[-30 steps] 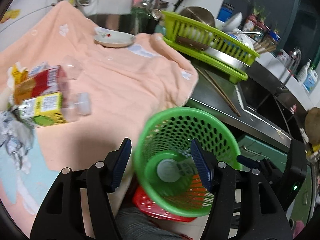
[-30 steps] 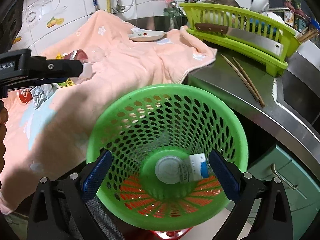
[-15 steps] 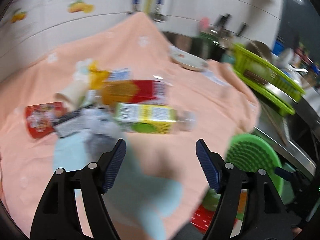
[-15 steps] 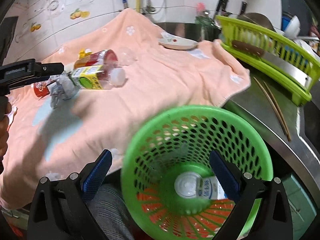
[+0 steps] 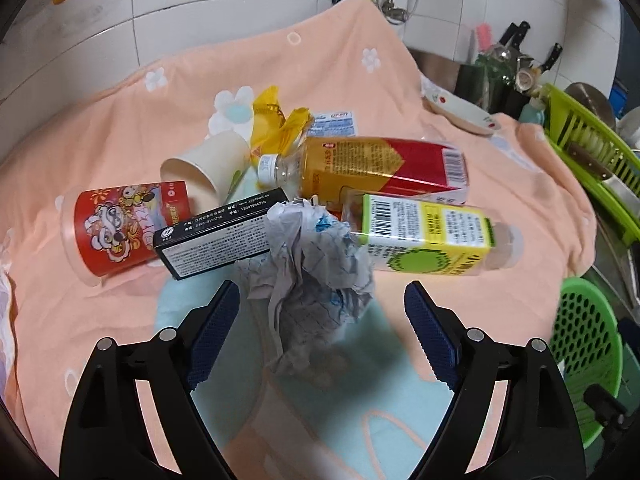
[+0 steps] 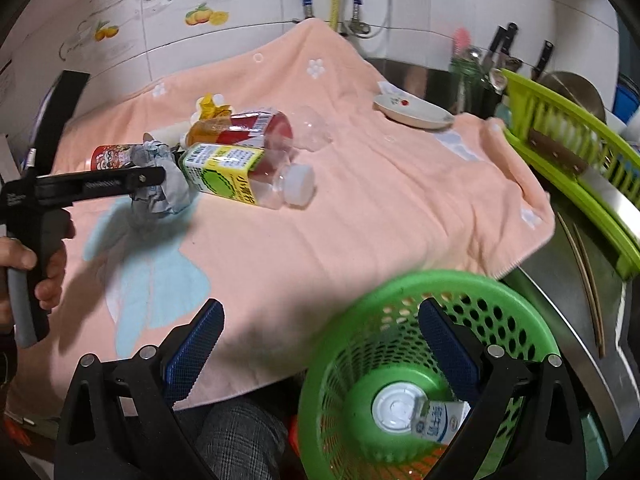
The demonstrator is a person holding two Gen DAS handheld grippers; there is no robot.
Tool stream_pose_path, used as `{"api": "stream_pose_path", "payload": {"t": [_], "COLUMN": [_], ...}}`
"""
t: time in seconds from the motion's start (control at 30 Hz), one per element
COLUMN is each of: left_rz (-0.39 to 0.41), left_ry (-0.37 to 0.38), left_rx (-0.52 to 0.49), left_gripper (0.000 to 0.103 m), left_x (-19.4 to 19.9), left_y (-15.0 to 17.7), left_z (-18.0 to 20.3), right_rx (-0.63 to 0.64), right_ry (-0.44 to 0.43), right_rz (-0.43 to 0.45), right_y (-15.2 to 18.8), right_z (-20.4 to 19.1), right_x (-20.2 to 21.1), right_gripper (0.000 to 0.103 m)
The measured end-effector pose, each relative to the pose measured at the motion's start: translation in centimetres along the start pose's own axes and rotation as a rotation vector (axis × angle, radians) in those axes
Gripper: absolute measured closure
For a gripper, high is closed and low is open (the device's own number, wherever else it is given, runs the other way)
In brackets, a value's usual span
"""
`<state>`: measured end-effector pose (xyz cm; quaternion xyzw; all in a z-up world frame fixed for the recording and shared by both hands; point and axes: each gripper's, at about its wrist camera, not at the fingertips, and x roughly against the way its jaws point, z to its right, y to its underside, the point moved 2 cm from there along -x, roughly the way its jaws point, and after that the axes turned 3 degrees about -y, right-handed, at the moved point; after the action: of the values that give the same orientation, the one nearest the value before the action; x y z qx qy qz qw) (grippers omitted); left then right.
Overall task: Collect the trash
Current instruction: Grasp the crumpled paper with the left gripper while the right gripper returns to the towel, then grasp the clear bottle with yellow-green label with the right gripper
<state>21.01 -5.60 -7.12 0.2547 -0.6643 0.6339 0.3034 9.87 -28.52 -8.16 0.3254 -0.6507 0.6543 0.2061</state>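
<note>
Now the left claw (image 5: 320,332) faces the trash heap on the peach towel (image 5: 440,80) over the worktop; a second ago it hung over the green basket (image 6: 436,292), which has slid to the lower right edge of its view. Its jaws have just been opening and stand wide, pads touching nothing, with the crumpled grey paper (image 5: 316,264) lying just ahead between the tips. Touching that paper: a black box (image 5: 218,236) on its left, a yellow-labelled bottle (image 5: 428,236) on its right. Behind them lie a red-and-gold bottle (image 5: 380,168), a white paper cup (image 5: 208,164), a red printed cup (image 5: 120,228) and a yellow wrapper (image 5: 276,124). Right claw (image 6: 320,352): jaws wide apart, nothing between the pads. Earlier it framed the basket squarely with a pad at either side; now the basket sits lower right, one finger (image 6: 444,344) overlapping its rim in the picture, contact not certain. Basket holds one white-capped bottle (image 6: 416,408), the same as before. From the right view, a hand (image 6: 24,264) grips the left tool's handle at the left edge, that tool reaching in over the grey paper; a second ago it was higher in that view. Heap and a white dish (image 6: 412,110) at the towel's far end look undisturbed. Green rack (image 6: 560,136) stands beyond the towel on the right.
</note>
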Motion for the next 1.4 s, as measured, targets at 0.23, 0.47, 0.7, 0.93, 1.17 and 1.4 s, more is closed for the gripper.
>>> {"api": "stream_pose_path", "payload": {"t": [0.23, 0.47, 0.7, 0.93, 1.17, 1.4], "left_rz": [0.009, -0.026, -0.033, -0.032, -0.012, -0.002], "left_ry": [0.002, 0.04, 0.075, 0.095, 0.122, 0.149], "left_rx": [-0.028, -0.01, -0.024, -0.022, 0.015, 0.038], "left_gripper": [0.013, 0.024, 0.059, 0.074, 0.077, 0.077], "left_x": [-1.7, -3.6, -4.3, -3.7, -2.2, -0.5], "left_y": [-0.6, -0.7, -0.9, -1.0, -0.9, -0.5], "left_z": [0.2, -0.1, -0.6, -1.3, -2.6, -3.5], "right_rx": [0.041, 0.097, 0.167, 0.245, 0.323, 0.345], "right_ry": [-0.021, -0.051, -0.078, -0.127, -0.194, -0.248], "right_rz": [-0.008, -0.015, -0.023, -0.053, -0.112, -0.15], "right_y": [-2.0, -4.6, -6.7, -8.6, -9.5, -10.7], "right_z": [-0.6, -1.3, -2.2, -3.5, -4.4, -4.6], "right_x": [-1.5, -3.3, -5.1, -7.5, -10.6, -13.5], "right_gripper": [0.009, 0.009, 0.009, 0.009, 0.009, 0.008]}}
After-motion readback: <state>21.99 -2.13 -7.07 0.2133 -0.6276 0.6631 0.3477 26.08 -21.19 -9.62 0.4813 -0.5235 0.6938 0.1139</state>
